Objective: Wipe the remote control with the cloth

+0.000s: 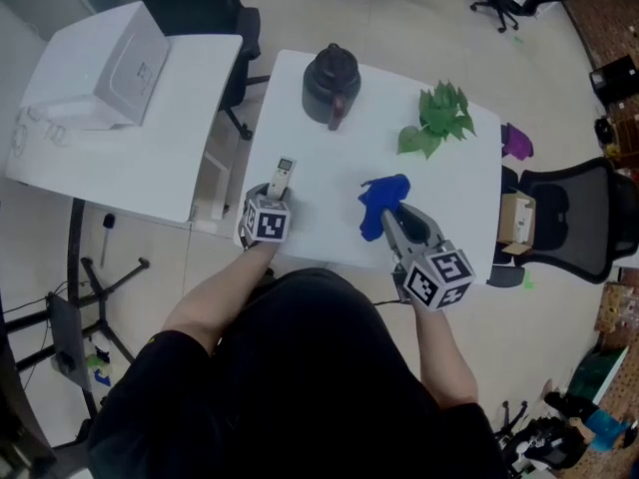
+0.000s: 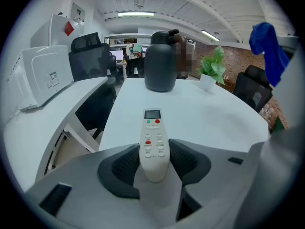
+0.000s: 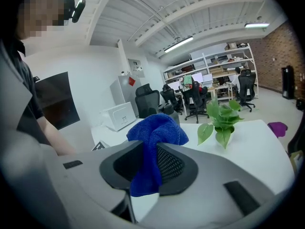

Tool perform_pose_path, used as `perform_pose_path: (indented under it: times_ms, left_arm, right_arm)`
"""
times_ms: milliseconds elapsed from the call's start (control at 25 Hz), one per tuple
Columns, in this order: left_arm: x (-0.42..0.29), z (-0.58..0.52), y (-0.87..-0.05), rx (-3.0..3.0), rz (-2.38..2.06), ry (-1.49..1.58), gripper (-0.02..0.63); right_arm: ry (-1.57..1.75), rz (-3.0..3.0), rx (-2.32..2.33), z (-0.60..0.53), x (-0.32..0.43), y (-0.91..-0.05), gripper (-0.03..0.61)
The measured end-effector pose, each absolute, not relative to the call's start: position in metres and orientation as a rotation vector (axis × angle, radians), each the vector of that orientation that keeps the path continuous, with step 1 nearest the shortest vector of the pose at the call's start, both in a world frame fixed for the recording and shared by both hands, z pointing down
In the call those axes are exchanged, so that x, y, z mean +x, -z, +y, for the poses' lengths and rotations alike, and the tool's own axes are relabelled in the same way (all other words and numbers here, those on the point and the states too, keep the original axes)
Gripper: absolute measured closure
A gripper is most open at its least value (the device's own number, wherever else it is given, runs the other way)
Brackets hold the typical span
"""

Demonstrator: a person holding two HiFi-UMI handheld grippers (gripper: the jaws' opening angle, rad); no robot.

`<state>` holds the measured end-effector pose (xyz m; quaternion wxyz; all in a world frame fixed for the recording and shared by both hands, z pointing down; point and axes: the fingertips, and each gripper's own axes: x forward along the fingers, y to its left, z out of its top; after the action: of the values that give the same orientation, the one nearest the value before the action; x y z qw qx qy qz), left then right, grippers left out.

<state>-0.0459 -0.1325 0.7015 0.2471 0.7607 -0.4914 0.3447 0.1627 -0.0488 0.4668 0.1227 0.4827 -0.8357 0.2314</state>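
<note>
Left tool (image 2: 155, 157) clasps remote (image 2: 152, 128), right tool (image 3: 148, 165) cloth (image 3: 157, 130)

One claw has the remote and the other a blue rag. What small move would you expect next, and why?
Probably the right gripper should carry its blue cloth across to the remote control. The left gripper clamps the remote by its lower end, buttons facing up, and in the head view the cloth is apart from it, so nothing is being wiped yet.

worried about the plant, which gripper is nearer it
Right. The right gripper, holding the cloth, is short of the plant; the left gripper, holding the remote, is farther left.
</note>
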Motion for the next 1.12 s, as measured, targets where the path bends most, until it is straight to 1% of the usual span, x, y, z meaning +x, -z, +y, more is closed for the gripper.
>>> perform_pose_path:
  times_ms: [160, 280, 360, 480, 800, 1120]
  left_arm:
    - [-0.044, -0.13, -0.702, 2.082, -1.333, -0.963, 0.406]
    - [-0.039, -0.128, -0.701, 2.105, -1.312, -0.96, 0.351]
    - [-0.039, -0.125, -0.697, 2.119, -1.298, -0.961, 0.333]
    - [-0.047, -0.123, -0.688, 2.153, -1.322, -0.946, 0.333]
    - [-0.071, -0.109, -0.643, 2.226, -1.371, -0.822, 0.333]
    - [-0.086, -0.105, -0.608, 2.259, -1.403, -0.731, 0.333]
  right_arm:
    - [-0.684, -2.394, 1.394, -0.049, 0.166, -0.476, 0.491]
    - [-0.702, -2.343, 1.387, -0.049, 0.168, -0.485, 0.491]
    - [-0.709, -2.305, 1.372, -0.051, 0.167, -0.495, 0.491]
    - [-0.693, -2.214, 1.325, -0.056, 0.166, -0.521, 0.491]
    - [-0.654, -1.934, 1.204, -0.086, 0.165, -0.626, 0.489]
    - [-0.605, -1.789, 1.142, -0.101, 0.166, -0.674, 0.482]
